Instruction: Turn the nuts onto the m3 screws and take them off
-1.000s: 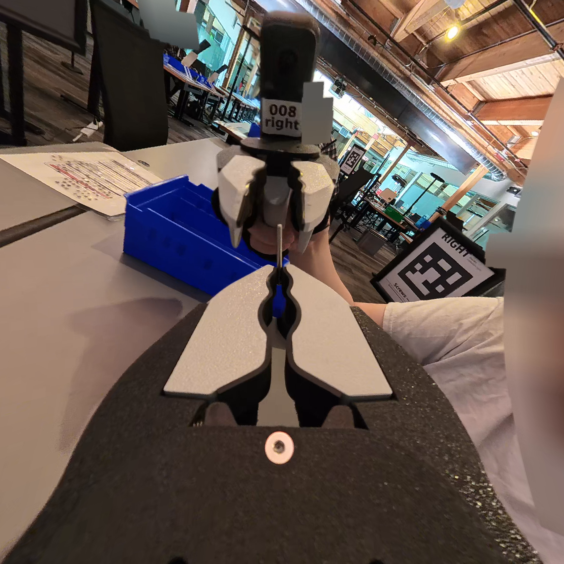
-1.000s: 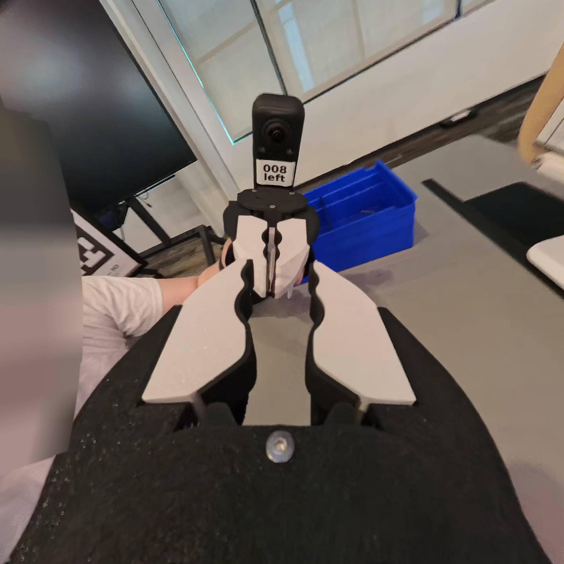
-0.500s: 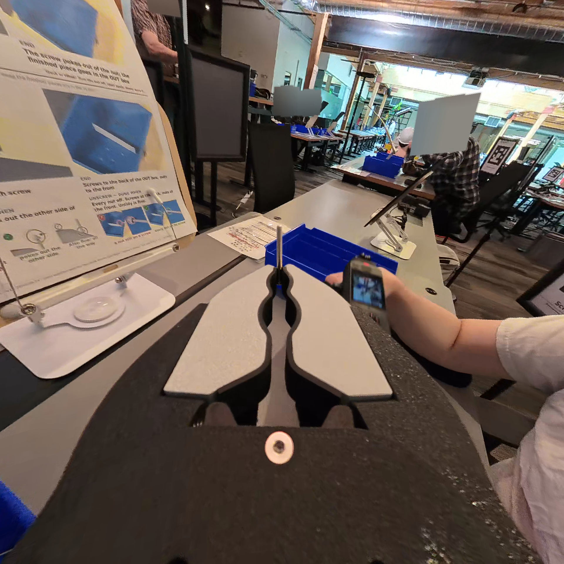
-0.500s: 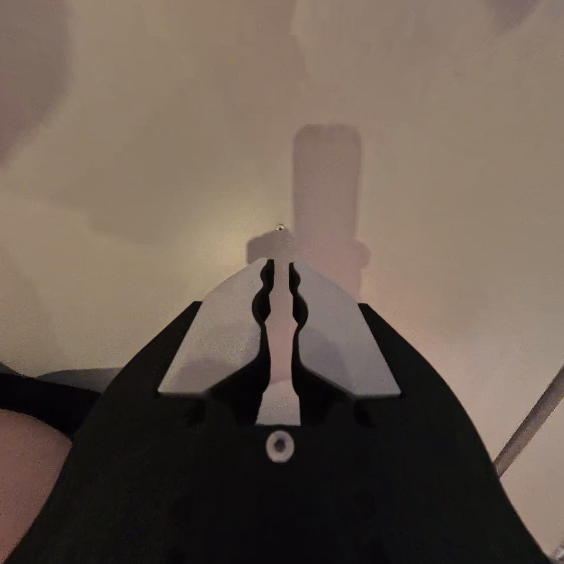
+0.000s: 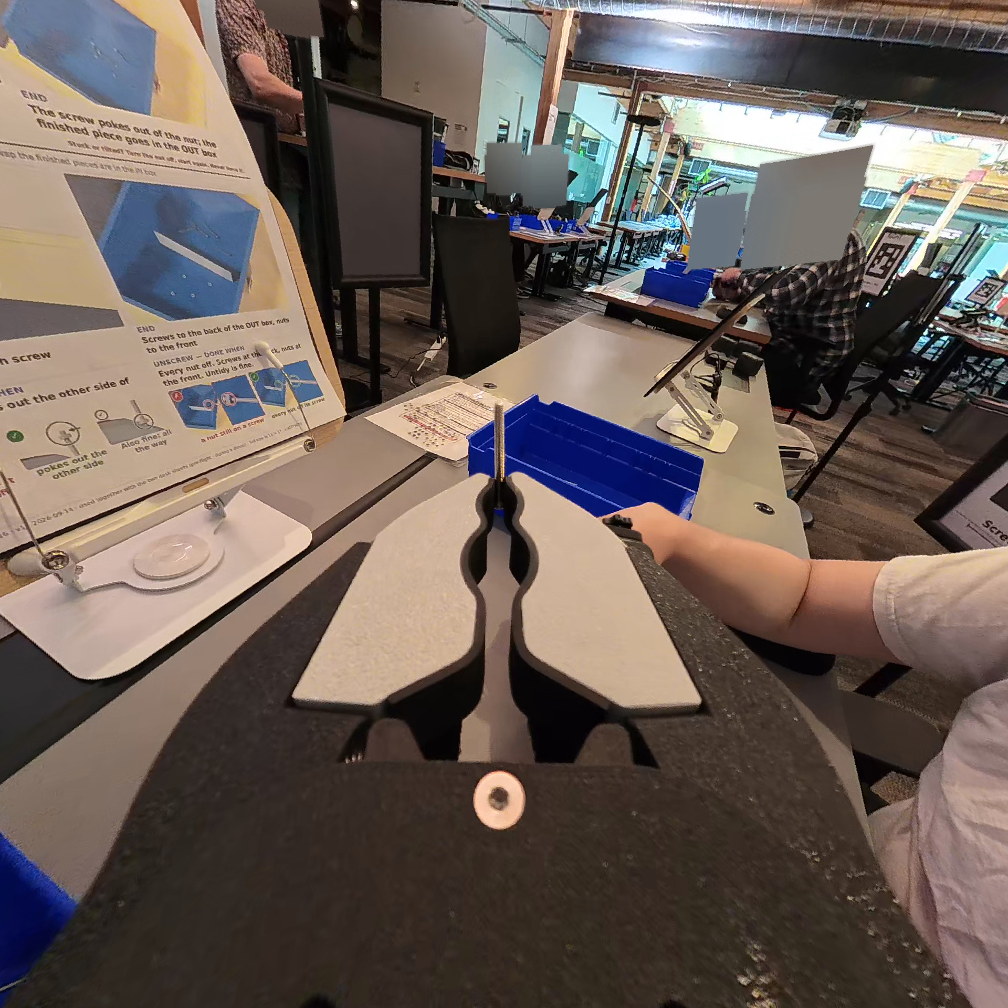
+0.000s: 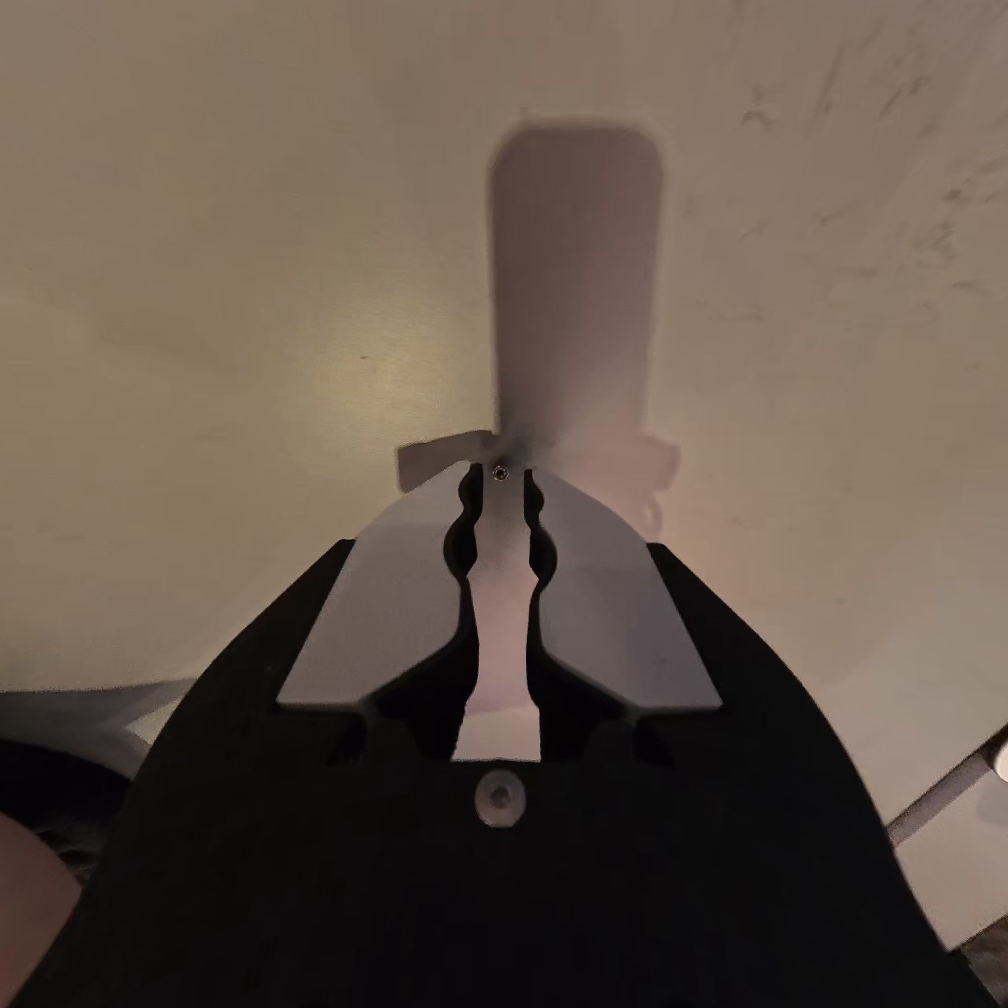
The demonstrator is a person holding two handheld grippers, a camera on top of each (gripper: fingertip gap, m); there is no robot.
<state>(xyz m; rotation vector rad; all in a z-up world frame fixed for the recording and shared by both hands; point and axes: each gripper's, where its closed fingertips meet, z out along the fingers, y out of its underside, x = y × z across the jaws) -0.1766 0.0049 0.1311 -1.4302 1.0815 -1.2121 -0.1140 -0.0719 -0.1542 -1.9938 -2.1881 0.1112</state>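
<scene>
My left gripper (image 5: 499,481) is shut on a long thin m3 screw (image 5: 499,436), which sticks out past the fingertips, above the grey table (image 5: 600,349). No nut shows on its visible length. In the right wrist view my right gripper (image 6: 503,471) points straight down at the table (image 6: 273,273). Its jaws stand a little apart, with a small metal nut (image 6: 499,472) lying on the table between the tips, closer to the left tip. I cannot tell if it touches. In the left wrist view the person's forearm (image 5: 736,573) reaches down behind my right finger, hiding the right gripper.
A blue bin (image 5: 589,463) stands just beyond the screw. An instruction sheet on a stand (image 5: 136,273) with a white base (image 5: 136,600) is at the left. A printed sheet (image 5: 442,414) and a tablet stand (image 5: 693,414) lie farther back. Another blue object (image 5: 22,900) shows at the lower left edge. Some 30 cm of space lies between my two pairs of fingers. The white base (image 5: 136,600) is about 40 cm from both grippers' fingertips.
The grippers faced each other a second ago. The right one has swung down to the table, narrowed, and moved its tips around the nut. The left turned away, still holding the screw.
</scene>
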